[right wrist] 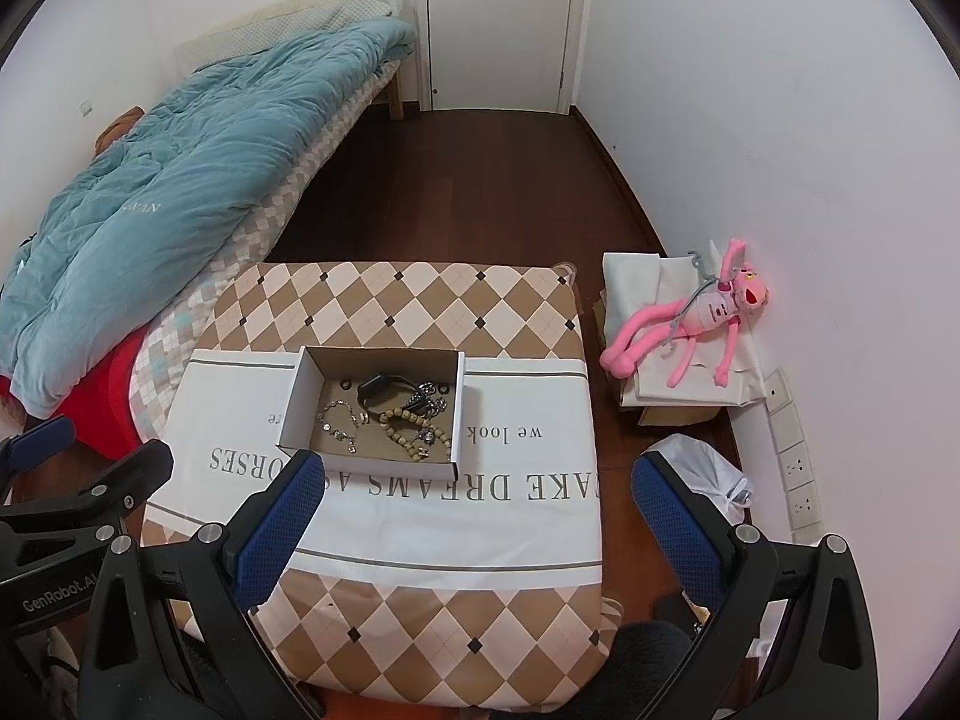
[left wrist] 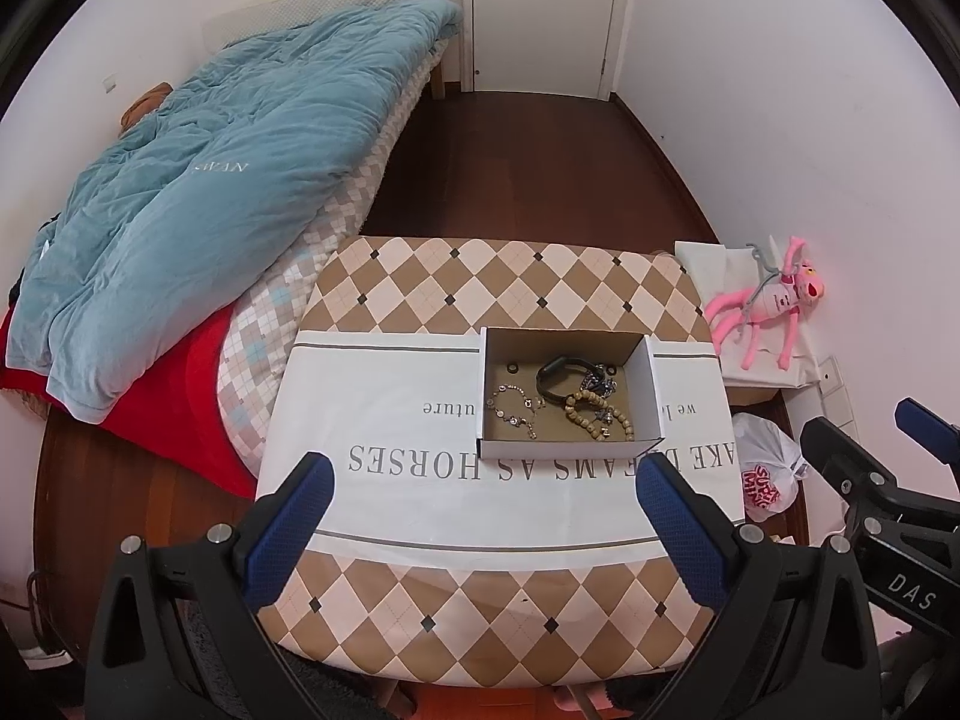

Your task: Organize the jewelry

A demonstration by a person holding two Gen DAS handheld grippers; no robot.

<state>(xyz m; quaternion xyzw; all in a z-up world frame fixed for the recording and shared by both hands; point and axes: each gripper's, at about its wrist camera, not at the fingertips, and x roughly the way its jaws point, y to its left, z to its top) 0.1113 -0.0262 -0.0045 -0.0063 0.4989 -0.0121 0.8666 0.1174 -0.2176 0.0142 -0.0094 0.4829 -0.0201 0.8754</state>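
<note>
Bed: far left, covered by a rumpled blue quilt; no part in the task.
Left gripper: jaws spread wide, holding nothing, hovering above the near edge of the worktop, short of the box.
Worktop: diamond-patterned surface with a white printed cloth laid across its middle.
Cardboard box: open-topped, sitting on the cloth, right of centre in the left wrist view.
Box contents, left to right: a silver link bracelet at the left; a small dark ring near the far wall; a black band at the middle; a wooden bead bracelet at the near right; a dark metallic cluster between band and beads, too small to identify.
Task item location: all jewelry seen lies inside the box; none is on the cloth.
Right gripper: jaws likewise wide apart and empty, just near of the box's near right corner.
Far right: pink plush toy on folded white material by the wall; white plastic bag on the floor.
Risk 1: band, beads and cluster touch or overlap; lifting one would likely drag a neighbour.
Risk 2: the light box may slide or tip on the loose cloth if a finger catches a wall.
Risk 3: thin links lie flat on the box floor; a pinch may miss or slip.
</note>
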